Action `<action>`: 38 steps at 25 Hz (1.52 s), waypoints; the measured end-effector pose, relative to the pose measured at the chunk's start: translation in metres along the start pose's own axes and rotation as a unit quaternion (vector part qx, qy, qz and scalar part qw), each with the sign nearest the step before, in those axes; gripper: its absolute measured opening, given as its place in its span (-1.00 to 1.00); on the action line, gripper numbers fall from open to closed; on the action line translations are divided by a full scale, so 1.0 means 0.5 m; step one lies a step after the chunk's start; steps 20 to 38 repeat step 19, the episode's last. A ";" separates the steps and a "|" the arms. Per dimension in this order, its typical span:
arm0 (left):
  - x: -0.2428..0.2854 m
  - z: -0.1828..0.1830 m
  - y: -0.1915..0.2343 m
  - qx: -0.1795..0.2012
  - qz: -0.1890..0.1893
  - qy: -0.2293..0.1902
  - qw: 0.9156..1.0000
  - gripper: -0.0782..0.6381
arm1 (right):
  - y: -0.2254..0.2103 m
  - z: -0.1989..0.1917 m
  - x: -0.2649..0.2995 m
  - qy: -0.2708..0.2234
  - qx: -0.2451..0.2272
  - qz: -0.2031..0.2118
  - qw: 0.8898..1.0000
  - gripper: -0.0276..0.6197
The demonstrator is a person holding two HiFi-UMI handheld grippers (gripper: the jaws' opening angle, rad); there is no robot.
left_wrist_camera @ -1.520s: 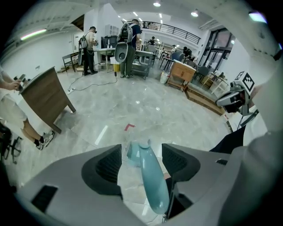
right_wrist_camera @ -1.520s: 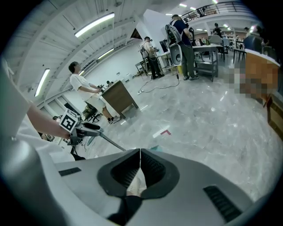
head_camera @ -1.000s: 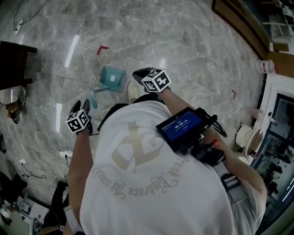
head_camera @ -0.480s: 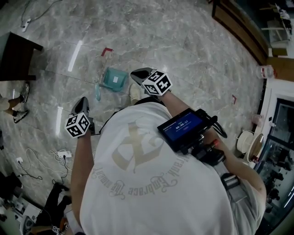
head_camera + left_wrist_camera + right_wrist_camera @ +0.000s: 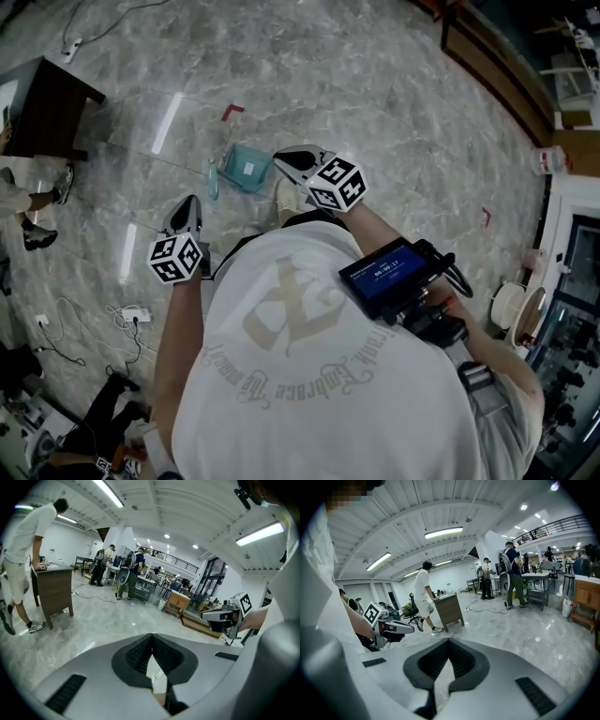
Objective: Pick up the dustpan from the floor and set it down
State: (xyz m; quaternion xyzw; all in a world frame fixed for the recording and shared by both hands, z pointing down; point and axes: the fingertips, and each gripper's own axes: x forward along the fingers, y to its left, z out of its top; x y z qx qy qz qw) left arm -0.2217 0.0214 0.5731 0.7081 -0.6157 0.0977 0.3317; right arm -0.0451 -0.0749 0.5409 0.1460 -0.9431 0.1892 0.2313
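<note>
The teal dustpan lies on the marble floor, its handle stretching off to the left. No gripper touches it. My left gripper hovers below and left of the handle, raised off the floor, shut with nothing between its pads. My right gripper hangs just right of the pan; its jaws meet at the tips and hold nothing. Both gripper views look out across the room, so the dustpan is hidden from them. Each sees the other gripper: the right one and the left one.
A dark wooden desk stands at the far left with a person's shoe beside it. Cables trail over the floor at lower left. A red tape mark sits beyond the dustpan. People stand at tables farther off.
Both grippers have risen away from the floor. The left jaws, apart a second ago, have closed on nothing. The dustpan stays on the floor.
</note>
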 end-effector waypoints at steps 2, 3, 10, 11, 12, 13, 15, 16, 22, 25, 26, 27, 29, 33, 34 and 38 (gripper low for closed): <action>0.004 0.001 -0.003 -0.003 0.001 0.000 1.000 -0.75 | -0.001 -0.002 0.000 -0.001 0.000 0.002 1.000 -0.86; 0.004 0.001 -0.004 -0.005 0.002 0.000 1.000 -0.75 | 0.000 -0.003 0.001 -0.002 -0.001 0.003 1.000 -0.86; -0.005 -0.022 0.001 -0.010 0.008 0.011 1.000 -0.75 | 0.001 -0.012 0.005 -0.001 0.000 0.004 1.000 -0.86; -0.005 -0.024 0.002 -0.011 0.009 0.012 1.000 -0.75 | 0.000 -0.013 0.005 -0.001 0.000 0.003 1.000 -0.86; -0.005 -0.026 0.004 -0.012 0.009 0.013 1.000 -0.75 | -0.001 -0.013 0.005 0.000 0.000 0.003 1.000 -0.86; -0.004 -0.026 0.005 -0.012 0.010 0.013 1.000 -0.75 | -0.002 -0.014 0.005 0.000 0.001 0.002 1.000 -0.86; -0.003 -0.025 0.005 -0.012 0.008 0.014 1.000 -0.75 | -0.002 -0.013 0.005 0.001 0.001 0.002 1.000 -0.86; -0.001 -0.023 0.005 -0.011 0.007 0.014 1.000 -0.75 | -0.002 -0.012 0.005 0.002 0.001 0.002 1.000 -0.86; 0.003 -0.019 0.003 -0.011 0.003 0.014 1.000 -0.75 | -0.003 -0.011 0.006 0.004 0.001 0.001 1.000 -0.86; 0.003 -0.019 0.003 -0.011 0.003 0.014 1.000 -0.75 | -0.003 -0.011 0.006 0.004 0.001 0.001 1.000 -0.86; 0.003 -0.019 0.003 -0.011 0.003 0.014 1.000 -0.75 | -0.003 -0.011 0.006 0.004 0.001 0.001 1.000 -0.86; 0.003 -0.019 0.003 -0.011 0.003 0.014 1.000 -0.75 | -0.003 -0.011 0.006 0.004 0.001 0.001 1.000 -0.86; 0.003 -0.019 0.003 -0.011 0.003 0.014 1.000 -0.75 | -0.003 -0.011 0.006 0.004 0.001 0.001 1.000 -0.86; 0.003 -0.019 0.003 -0.011 0.003 0.014 1.000 -0.75 | -0.003 -0.011 0.006 0.004 0.001 0.001 1.000 -0.86; 0.003 -0.019 0.003 -0.011 0.003 0.014 1.000 -0.75 | -0.003 -0.011 0.006 0.004 0.001 0.001 1.000 -0.86; 0.003 -0.019 0.003 -0.011 0.003 0.014 1.000 -0.75 | -0.003 -0.011 0.006 0.004 0.001 0.001 1.000 -0.86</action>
